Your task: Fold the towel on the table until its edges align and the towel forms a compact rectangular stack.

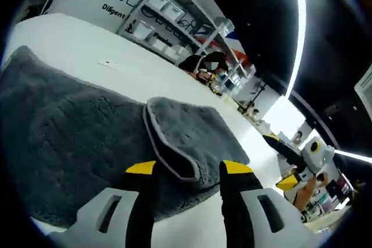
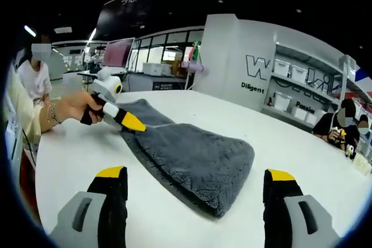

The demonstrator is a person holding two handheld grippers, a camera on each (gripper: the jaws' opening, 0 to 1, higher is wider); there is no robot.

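A white table (image 2: 302,143) fills mid-frame. The grey towel (image 2: 197,161) looks soft and floppy; best pinched at its folded corner. The left gripper (image 1: 189,169) straddles that corner half-open without holding it, and the right gripper (image 2: 195,173) gapes wide and empty.

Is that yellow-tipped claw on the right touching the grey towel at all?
Apart. The right gripper view shows the right gripper open, its yellow tips wide on either side of the towel, with bare white table between each tip and the cloth.

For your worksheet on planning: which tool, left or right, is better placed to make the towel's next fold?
Left, probably: the left tool straddles the grey towel's turned-over corner, while the right tool hangs open, short of it.
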